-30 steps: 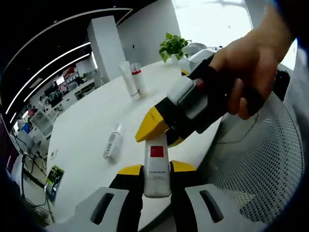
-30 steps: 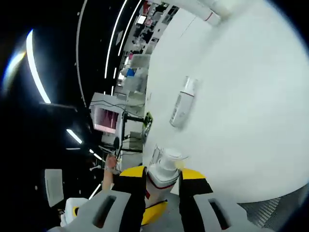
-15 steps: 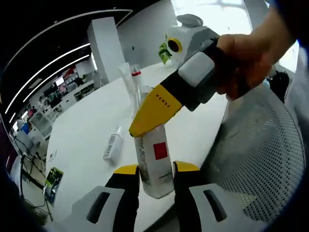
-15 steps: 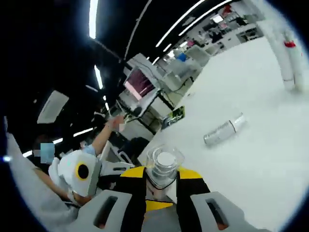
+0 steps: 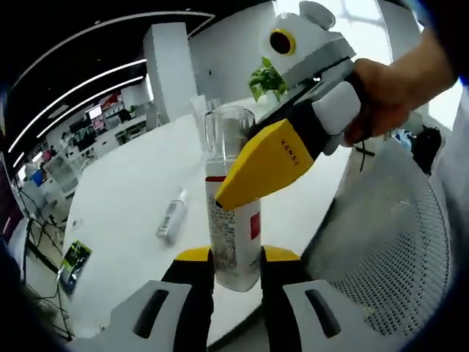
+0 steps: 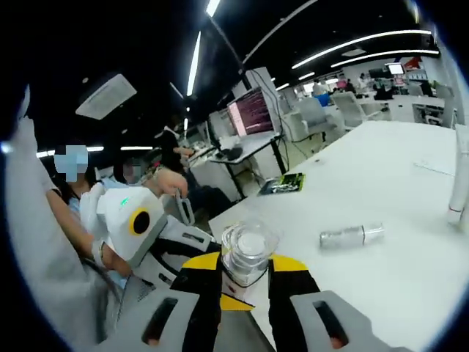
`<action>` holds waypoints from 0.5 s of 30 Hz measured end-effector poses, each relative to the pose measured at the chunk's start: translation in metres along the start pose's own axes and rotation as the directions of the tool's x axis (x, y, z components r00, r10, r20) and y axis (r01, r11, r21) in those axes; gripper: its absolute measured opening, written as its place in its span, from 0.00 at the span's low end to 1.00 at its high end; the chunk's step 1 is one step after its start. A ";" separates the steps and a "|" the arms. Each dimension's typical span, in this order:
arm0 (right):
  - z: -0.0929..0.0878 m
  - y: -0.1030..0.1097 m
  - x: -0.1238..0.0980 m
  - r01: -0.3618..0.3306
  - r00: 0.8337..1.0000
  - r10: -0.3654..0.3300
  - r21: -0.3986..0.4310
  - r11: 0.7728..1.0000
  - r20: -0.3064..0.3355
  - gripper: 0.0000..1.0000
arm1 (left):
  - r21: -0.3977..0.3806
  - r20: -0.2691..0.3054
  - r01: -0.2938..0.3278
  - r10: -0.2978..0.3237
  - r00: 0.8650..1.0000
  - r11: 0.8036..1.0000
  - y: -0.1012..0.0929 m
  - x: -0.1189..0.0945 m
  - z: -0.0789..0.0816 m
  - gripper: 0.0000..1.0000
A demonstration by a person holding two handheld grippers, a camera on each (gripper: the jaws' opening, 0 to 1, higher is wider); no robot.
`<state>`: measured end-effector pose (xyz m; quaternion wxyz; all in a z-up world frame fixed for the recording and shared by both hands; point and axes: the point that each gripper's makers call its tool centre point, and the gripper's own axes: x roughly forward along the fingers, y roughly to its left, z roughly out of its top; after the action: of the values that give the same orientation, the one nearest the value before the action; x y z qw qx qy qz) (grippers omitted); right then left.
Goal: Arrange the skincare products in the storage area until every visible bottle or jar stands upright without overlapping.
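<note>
Left gripper view: your left gripper [image 5: 236, 265] pinches the base of the clear-capped bottle [image 5: 231, 220], long axis running to 12 o'clock, upright over the table [image 5: 132, 191] edge. Your right gripper [image 5: 253, 174] comes in from 2 o'clock, fingers closed on the bottle's neck. A second bottle [image 5: 170, 218] lies flat at 10 o'clock, nearer your left. Right gripper view: right gripper [image 6: 245, 270] clamps the cap end; the lying bottle [image 6: 350, 235] is at 2 o'clock. Judgement: stand the held bottle first.

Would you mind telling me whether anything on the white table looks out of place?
Yes: a small silver-capped bottle lies on its side on the white table, rather than upright like the white tube at the far edge.
</note>
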<state>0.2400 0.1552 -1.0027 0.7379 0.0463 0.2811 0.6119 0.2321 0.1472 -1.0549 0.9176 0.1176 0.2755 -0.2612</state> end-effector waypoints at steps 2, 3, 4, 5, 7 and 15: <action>0.007 -0.001 0.004 0.014 0.998 -0.018 0.079 0.997 0.052 0.17 | -0.069 0.020 0.000 0.001 1.000 0.998 0.002 -0.002 0.003 0.19; 0.008 -0.002 0.004 0.016 0.998 -0.022 0.102 0.995 0.062 0.17 | -0.090 0.030 0.000 0.002 1.000 0.996 0.004 -0.002 0.005 0.19; 0.010 -0.004 0.005 0.019 0.996 -0.031 0.146 0.989 0.084 0.17 | -0.110 0.042 0.001 0.003 0.999 0.994 0.005 -0.003 0.007 0.18; 0.012 -0.006 0.007 0.022 0.995 -0.040 0.181 0.983 0.096 0.17 | -0.121 0.043 0.001 0.004 0.999 0.993 0.006 -0.003 0.008 0.18; 0.011 -0.007 0.009 0.025 0.995 -0.044 0.192 0.981 0.094 0.17 | -0.138 0.042 0.004 0.001 0.999 0.990 0.006 -0.004 0.008 0.18; 0.006 -0.002 0.012 0.039 0.998 -0.048 0.170 0.985 0.045 0.18 | -0.212 0.070 0.057 -0.043 0.997 0.976 -0.001 -0.007 0.013 0.19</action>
<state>0.2459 0.1671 -1.0028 0.7511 0.1174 0.3149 0.5682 0.2322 0.1446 -1.0403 0.9265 0.0027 0.2748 -0.2569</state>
